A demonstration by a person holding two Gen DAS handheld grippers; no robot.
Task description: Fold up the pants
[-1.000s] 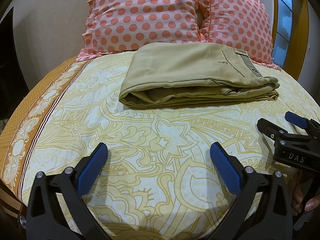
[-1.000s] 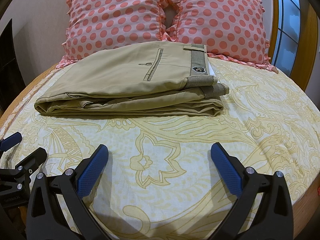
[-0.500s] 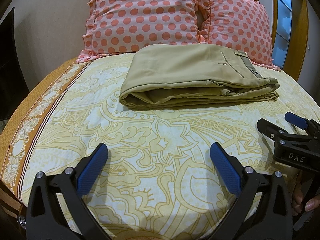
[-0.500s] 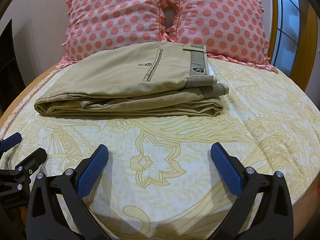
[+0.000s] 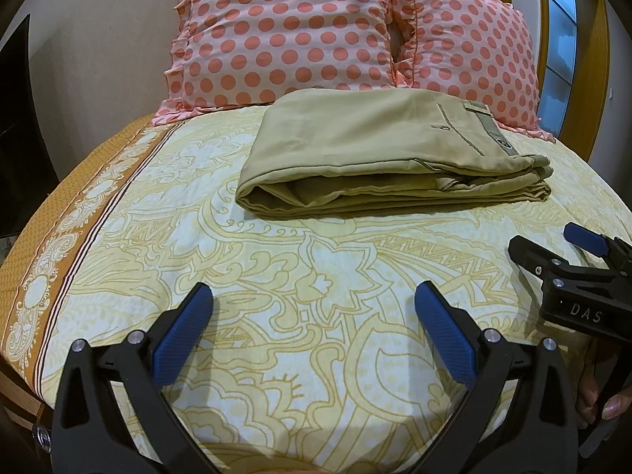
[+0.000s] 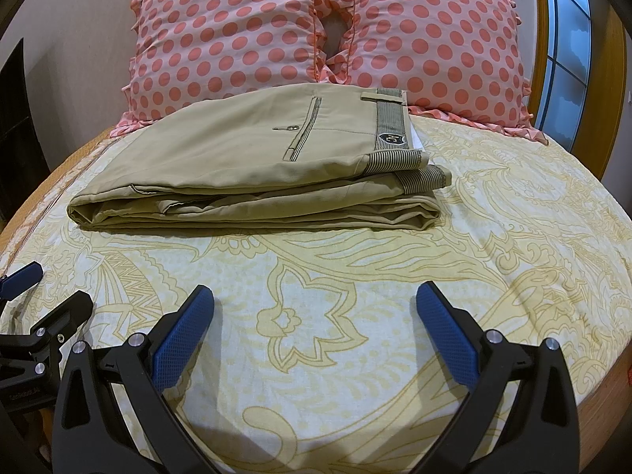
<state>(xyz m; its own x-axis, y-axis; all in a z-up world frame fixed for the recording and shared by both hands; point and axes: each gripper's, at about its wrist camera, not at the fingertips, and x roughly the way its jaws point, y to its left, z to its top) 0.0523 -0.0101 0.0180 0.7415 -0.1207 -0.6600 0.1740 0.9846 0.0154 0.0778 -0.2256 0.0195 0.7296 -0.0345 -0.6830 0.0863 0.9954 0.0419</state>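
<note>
Both tongs hang over the near edge of the bed, fingers spread wide and holding nothing. The left gripper [image 5: 314, 316] and the right gripper [image 6: 316, 316] sit side by side, each showing at the margin of the other's view, above the yellow floral bedsheet [image 6: 513, 260]. Well beyond their blue pads [image 5: 185, 335] lie the khaki pants [image 6: 252, 166], folded into a flat stack toward the head of the bed, striped waistband at the right end. Two pink polka-dot pillows [image 6: 426, 31] stand just behind the stack.
</note>
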